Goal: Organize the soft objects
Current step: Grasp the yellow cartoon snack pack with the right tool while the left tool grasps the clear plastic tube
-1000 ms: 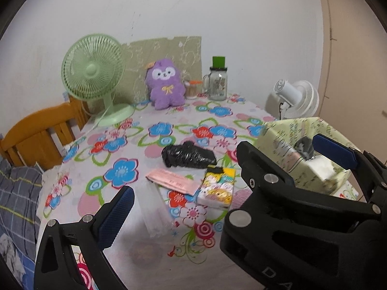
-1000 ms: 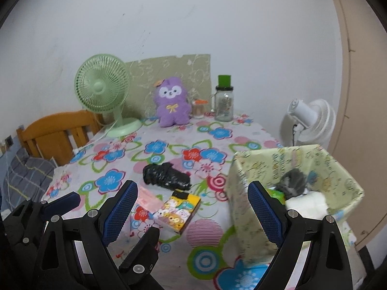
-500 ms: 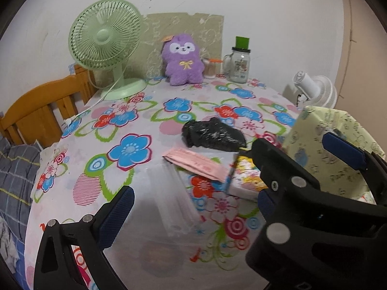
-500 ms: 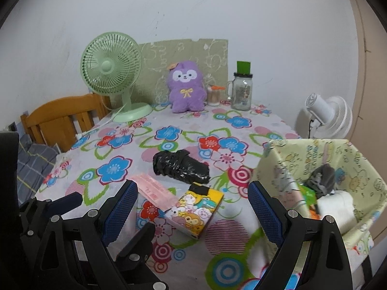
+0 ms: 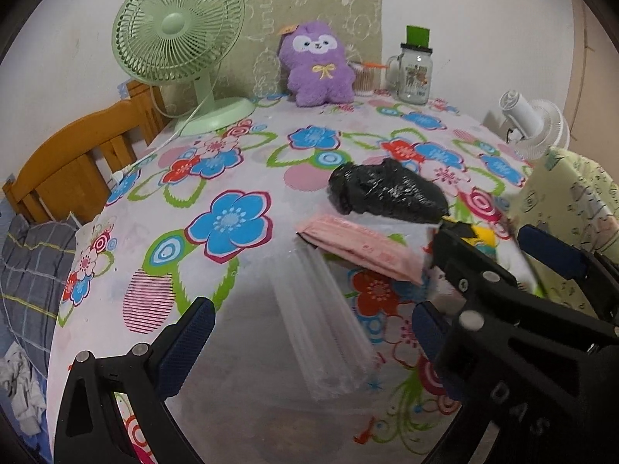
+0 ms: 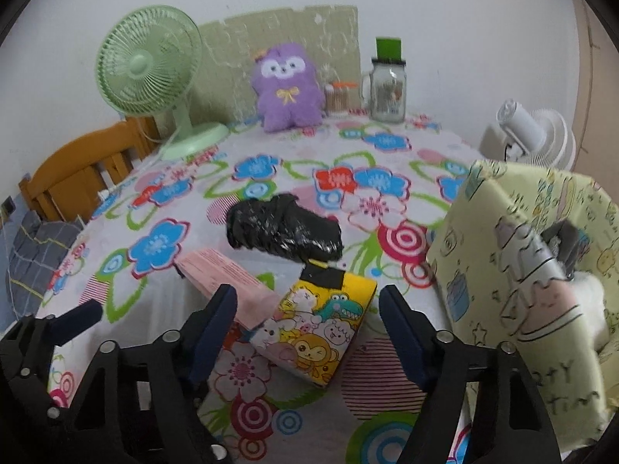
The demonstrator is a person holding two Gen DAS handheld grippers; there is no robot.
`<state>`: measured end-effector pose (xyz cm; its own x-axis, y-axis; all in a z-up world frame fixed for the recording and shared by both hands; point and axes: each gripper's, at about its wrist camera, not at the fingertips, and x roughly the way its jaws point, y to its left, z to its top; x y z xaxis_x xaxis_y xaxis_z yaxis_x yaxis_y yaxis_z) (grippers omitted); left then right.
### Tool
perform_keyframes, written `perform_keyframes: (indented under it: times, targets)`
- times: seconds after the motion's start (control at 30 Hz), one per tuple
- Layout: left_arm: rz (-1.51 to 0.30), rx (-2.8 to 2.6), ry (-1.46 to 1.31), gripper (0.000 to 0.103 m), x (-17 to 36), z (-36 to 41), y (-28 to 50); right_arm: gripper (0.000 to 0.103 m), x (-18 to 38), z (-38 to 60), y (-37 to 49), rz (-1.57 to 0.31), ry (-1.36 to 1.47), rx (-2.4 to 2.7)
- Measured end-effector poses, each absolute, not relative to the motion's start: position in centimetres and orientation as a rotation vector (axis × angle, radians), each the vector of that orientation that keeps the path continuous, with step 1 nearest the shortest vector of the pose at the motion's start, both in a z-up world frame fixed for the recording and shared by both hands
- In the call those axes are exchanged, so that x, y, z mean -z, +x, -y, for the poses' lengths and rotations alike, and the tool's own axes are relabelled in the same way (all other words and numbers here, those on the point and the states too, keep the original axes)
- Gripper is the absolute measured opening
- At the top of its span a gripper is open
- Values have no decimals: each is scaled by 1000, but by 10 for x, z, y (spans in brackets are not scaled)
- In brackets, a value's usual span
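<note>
Right tongs [image 5: 499, 282] hiding cartoon pack [image 6: 321, 328], basket [image 6: 534, 301] cropped

Black bag [image 6: 284, 230]: glossy, crinkled plastic. Purple toy [image 5: 318, 65]: fuzzy plush. Jar [image 6: 387, 91]: clear glass. Chair [image 5: 73, 162]: smooth wood. Counter cloth [image 5: 232, 178]: matt, printed.

The left gripper [image 5: 309, 332] was held low with its fingers [image 5: 185, 342] spread wide, nothing between them. The right gripper [image 6: 307, 319] was likewise spread, its two blue-padded fingers [image 6: 402, 332] well apart and gripping nothing. The two tools sat close side by side: the right gripper's black frame crossed the right half of the left wrist view, and one left finger showed at the lower left of the right wrist view.
</note>
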<state>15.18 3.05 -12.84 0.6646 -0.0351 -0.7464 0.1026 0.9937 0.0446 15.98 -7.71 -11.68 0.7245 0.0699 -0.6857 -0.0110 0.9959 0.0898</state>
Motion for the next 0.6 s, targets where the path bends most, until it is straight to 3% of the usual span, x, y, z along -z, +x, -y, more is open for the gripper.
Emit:
perform_keyframes:
  times: [0.33,0.6]
  targets:
    - [-876,66,121,103,139,-29,160,69,138,80,175,-849,100,-42]
    - [-890,57,115,102,141,-31,163,54,138,81,175,-846,106,-38]
